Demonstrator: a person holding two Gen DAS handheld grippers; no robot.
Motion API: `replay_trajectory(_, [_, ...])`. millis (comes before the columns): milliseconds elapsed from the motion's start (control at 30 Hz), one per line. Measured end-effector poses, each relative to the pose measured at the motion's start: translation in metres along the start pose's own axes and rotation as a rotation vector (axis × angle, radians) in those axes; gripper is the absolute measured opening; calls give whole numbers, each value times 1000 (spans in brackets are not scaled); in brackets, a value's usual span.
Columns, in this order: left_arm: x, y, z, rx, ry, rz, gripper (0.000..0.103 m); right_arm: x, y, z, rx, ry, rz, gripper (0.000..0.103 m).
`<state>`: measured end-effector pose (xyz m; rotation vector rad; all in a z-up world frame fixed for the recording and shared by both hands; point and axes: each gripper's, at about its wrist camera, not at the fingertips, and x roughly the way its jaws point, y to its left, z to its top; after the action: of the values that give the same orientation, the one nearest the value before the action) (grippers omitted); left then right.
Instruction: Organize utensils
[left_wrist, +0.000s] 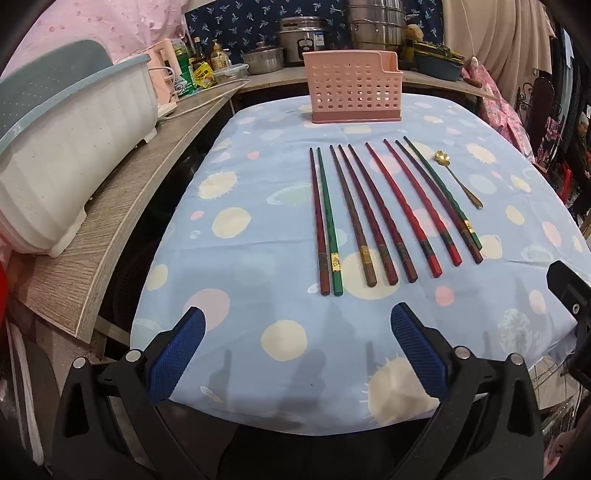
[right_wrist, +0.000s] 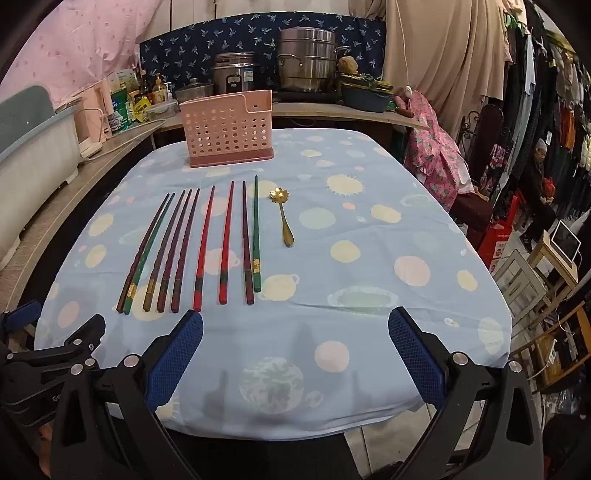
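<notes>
Several chopsticks (left_wrist: 384, 214) in red, green, brown and dark purple lie side by side on the blue spotted tablecloth (left_wrist: 258, 236); they also show in the right wrist view (right_wrist: 199, 243). A small gold spoon (left_wrist: 458, 181) lies to their right, also seen in the right wrist view (right_wrist: 283, 218). A pink perforated utensil holder (left_wrist: 354, 88) stands empty-looking at the table's far edge, also in the right wrist view (right_wrist: 229, 129). My left gripper (left_wrist: 297, 325) is open and empty above the near edge. My right gripper (right_wrist: 295, 325) is open and empty, to the right of the left one.
A wooden shelf (left_wrist: 122, 195) runs along the left with a white and blue dish rack (left_wrist: 66, 147), bottles and boxes. Pots and a rice cooker (right_wrist: 236, 77) stand behind the table. A chair and hanging clothes (right_wrist: 546, 110) are on the right.
</notes>
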<state>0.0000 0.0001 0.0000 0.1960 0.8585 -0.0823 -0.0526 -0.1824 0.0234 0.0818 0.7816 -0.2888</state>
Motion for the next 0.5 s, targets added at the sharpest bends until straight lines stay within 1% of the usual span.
replay_trajectory(500, [4, -1, -1, -11, 21, -1, 96, 0, 3, 0, -5, 2, -2, 96])
